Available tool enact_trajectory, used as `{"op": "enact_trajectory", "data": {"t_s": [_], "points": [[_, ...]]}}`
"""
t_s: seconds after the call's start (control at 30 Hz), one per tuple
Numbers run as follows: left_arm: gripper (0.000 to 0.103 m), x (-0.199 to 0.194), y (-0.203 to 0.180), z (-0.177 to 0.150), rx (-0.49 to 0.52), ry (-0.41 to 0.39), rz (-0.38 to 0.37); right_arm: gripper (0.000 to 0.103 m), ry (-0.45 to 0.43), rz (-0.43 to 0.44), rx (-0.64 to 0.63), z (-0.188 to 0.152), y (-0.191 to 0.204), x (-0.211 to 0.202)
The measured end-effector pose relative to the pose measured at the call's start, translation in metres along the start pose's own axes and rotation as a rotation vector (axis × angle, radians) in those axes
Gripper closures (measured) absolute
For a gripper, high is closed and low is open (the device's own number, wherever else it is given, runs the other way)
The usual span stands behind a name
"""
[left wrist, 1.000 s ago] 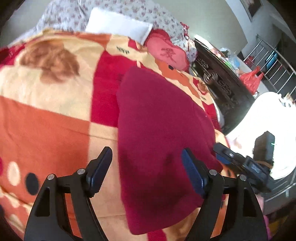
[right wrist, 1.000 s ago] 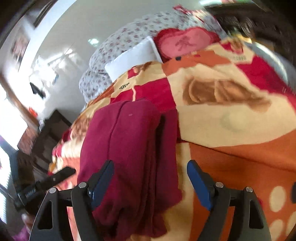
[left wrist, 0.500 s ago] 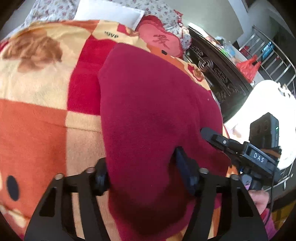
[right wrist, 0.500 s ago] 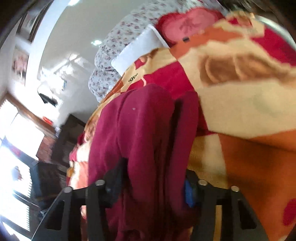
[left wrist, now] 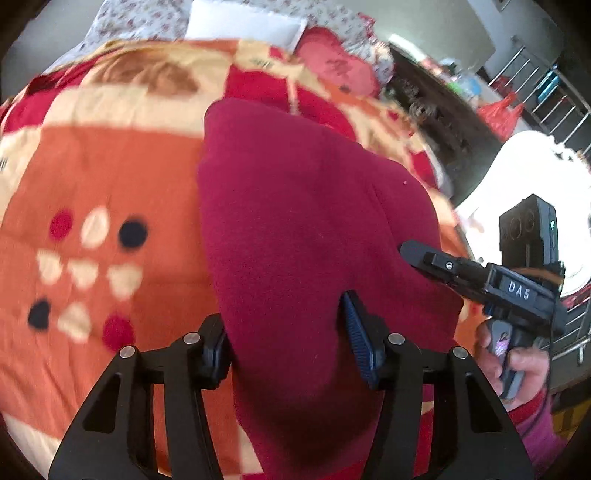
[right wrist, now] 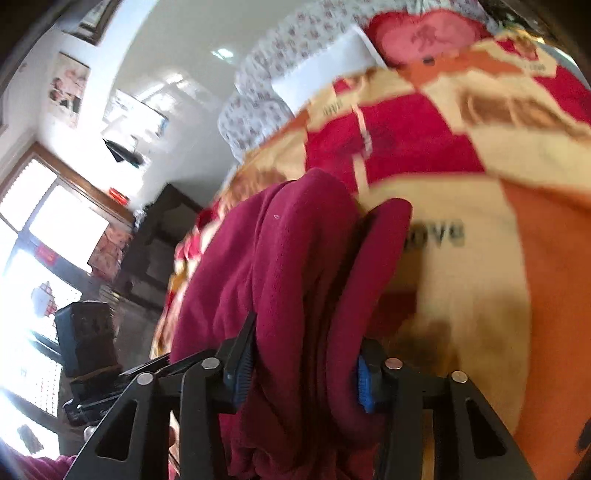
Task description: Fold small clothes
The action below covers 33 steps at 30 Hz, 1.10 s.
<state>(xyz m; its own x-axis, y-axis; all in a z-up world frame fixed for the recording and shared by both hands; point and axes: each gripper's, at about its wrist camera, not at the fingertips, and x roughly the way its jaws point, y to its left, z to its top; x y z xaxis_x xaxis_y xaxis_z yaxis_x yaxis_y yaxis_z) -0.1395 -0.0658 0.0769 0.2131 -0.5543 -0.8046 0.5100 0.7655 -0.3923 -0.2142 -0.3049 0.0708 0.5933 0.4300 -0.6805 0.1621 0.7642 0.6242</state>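
A dark red fleece garment (left wrist: 295, 229) lies folded on an orange, red and cream blanket (left wrist: 92, 177). My left gripper (left wrist: 288, 343) is shut on the garment's near edge, the cloth bunched between its blue pads. My right gripper (right wrist: 303, 365) is shut on the same garment (right wrist: 280, 266) from the other side, with thick folds between its fingers. In the left wrist view the right gripper (left wrist: 480, 277) shows at the garment's right edge, held by a hand.
A white pillow (left wrist: 243, 22), a floral quilt (left wrist: 136, 18) and a red heart cushion (left wrist: 336, 70) lie at the bed's far end. Dark wooden furniture (left wrist: 436, 122) stands beyond the right edge of the bed. A window (right wrist: 48, 229) is at the left.
Both grippers were open and short of the garment a second ago. They moved in and closed on its near edge, and the cloth now rises bunched between the fingers.
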Motion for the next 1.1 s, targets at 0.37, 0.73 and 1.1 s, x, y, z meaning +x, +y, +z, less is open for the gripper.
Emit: {"op": "enact_trajectory", "data": {"t_s": [0.37,0.73,1.1], "points": [[0.049,-0.036,-0.014,-0.016,0.083,-0.122,0.129,0.054,-0.036,-0.16,-0.168,-0.03,0.051,-0.043],[0.049,-0.035,-0.024,-0.046,0.124,-0.087,0.147,0.06,-0.04,-0.119,-0.18,-0.063,0.058,-0.063],[0.048,-0.019,-0.028,-0.062,0.164,-0.056,0.175,0.069,0.049,-0.067,-0.016,-0.065,0.03,-0.02]]}}
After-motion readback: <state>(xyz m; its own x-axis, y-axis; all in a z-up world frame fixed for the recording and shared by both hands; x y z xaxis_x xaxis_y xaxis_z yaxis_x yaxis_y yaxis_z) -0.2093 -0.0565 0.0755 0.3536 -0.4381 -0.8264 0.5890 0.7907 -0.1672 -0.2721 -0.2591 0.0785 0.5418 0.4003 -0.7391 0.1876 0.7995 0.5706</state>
